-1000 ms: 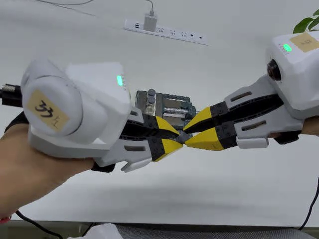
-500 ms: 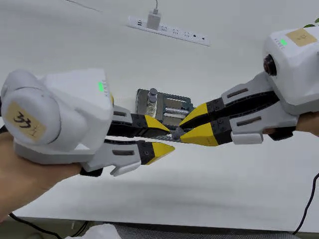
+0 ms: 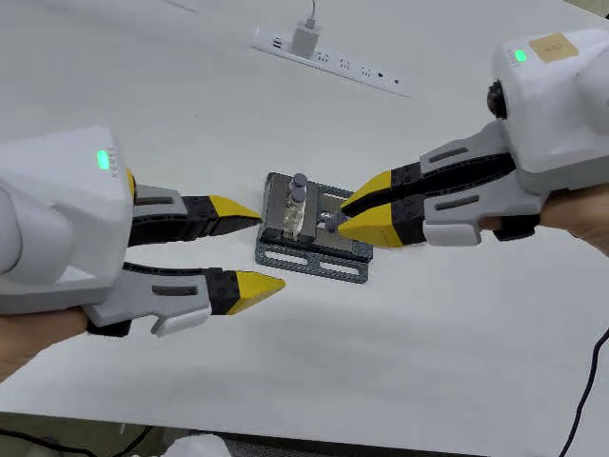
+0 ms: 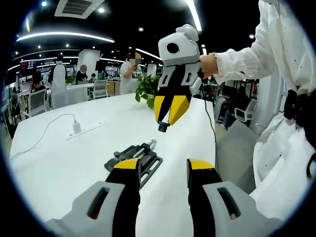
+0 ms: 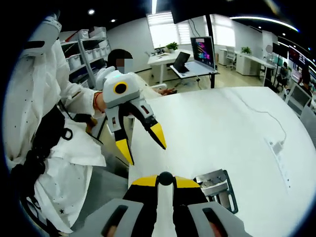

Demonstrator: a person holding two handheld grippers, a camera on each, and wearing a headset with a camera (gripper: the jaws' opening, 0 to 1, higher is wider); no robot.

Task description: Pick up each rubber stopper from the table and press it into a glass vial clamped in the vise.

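While the right gripper (image 3: 343,217) hovers just above the vise (image 3: 314,262), it's clenched on a small dark rubber stopper (image 3: 330,223), pinched right out at the yellow tips. In the right gripper view the round plug pokes up between them. The left gripper (image 3: 249,246) sits off to the side of the vise, spread wide and carrying nothing.

Now, the vise on the white table (image 3: 428,362): glass vials (image 3: 291,217) stand upright, clamped in it, and grey stoppers (image 3: 300,180) look to be capping two of them. What's inside the glass is too small to tell, and I can't make out whether an open mouth is waiting.

So here's the trick for the press. Line the stopper up squarely over a free mouth and bring it straight down along the vial's axis, with no sideways shove against the glass. I'd push gently until it seats, and only then let go. If the vise shifts, that idle left gripper could steady its base.
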